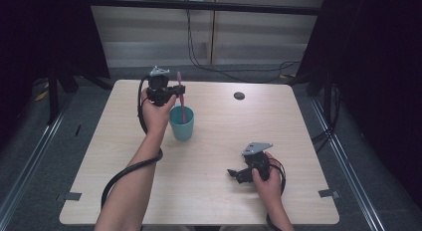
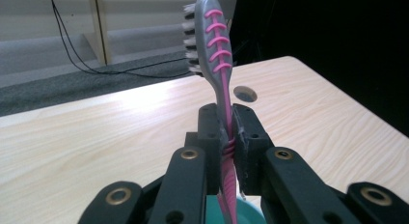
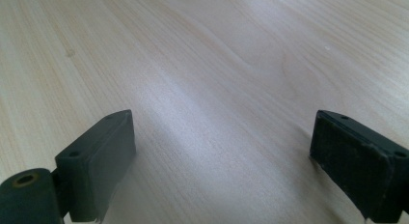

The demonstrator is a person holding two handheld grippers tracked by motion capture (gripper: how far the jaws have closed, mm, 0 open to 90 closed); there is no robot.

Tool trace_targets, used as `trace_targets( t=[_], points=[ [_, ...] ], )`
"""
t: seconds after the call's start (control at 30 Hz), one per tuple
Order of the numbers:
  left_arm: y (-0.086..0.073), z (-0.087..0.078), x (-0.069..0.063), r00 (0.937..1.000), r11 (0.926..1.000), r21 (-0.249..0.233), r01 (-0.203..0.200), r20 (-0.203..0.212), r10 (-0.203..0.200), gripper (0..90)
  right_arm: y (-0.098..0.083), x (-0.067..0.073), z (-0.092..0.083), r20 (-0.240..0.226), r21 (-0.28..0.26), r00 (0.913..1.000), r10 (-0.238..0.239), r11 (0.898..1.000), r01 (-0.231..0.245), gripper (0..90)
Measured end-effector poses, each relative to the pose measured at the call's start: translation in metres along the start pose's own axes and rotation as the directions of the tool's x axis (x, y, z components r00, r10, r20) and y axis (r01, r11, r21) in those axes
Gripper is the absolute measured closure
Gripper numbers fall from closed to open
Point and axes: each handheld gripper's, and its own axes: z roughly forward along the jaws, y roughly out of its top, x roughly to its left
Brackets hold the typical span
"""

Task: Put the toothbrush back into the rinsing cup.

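Left tongs [image 2: 226, 137] clamping pink-grey toothbrush [image 2: 215, 45] over teal cup [image 1: 181, 124], right tongs [image 3: 222, 161] spread wide, no legible writing

— Where's the left gripper [image 1: 175, 89]?

— Upper middle of the high view, raised on a bent wrist, forearm running up from the bottom left. Its jaws are clamped tight together.

— And the right gripper [image 1: 234, 174]?

— Lower right, hand [image 1: 266, 183] low, jaws spread wide apart, pointing toward the frame's left.
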Motion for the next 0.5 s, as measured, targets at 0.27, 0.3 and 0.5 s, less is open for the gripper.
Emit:
trace_targets(
  t=[0.27, 0.3, 0.5],
  points=[
    [-0.013, 0.006, -0.005, 0.9999, 0.9999, 0.011, -0.006, 0.009, 0.005, 83.3, 0.000, 0.000, 0.000, 0.000, 0.003, 1.0000, 0.005, 1.000, -0.005, 8.1],
    [-0.014, 0.006, -0.005, 0.9999, 0.9999, 0.010, -0.006, 0.011, 0.006, 83.3, 0.000, 0.000, 0.000, 0.000, 0.003, 1.0000, 0.005, 1.000, -0.005, 8.1],
    [-0.022, 0.007, -0.009, 0.9998, 0.9998, 0.014, -0.014, 0.015, 0.014, 83.2, 0.000, 0.000, 0.000, 0.001, 0.002, 1.0000, 0.004, 1.000, -0.004, 8.0]
  ],
)
